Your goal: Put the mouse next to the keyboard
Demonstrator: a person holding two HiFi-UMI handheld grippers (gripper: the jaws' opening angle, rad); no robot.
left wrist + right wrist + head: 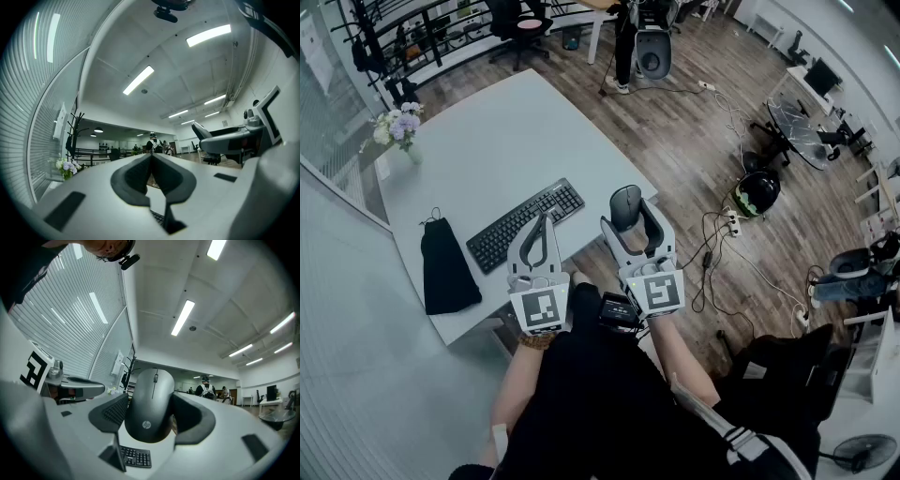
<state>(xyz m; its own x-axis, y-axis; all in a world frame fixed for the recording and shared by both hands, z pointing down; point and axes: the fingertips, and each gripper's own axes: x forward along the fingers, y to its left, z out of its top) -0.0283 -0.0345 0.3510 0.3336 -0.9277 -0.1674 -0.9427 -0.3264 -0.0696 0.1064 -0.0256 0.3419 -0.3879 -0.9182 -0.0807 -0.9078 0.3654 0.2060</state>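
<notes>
the keyboard (525, 225) lies on the table (497, 141), bag (447, 267) to its left, mouse (625, 206) to its right.

Grey mouse (625, 206) in R gripper (630, 215), right of black keyboard (526, 225).

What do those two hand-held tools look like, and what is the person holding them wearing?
The left gripper and right gripper are light grey plastic, with curved jaws lined in dark padding. Each carries a white cube printed with black square markers. The person wears black clothing.
</notes>
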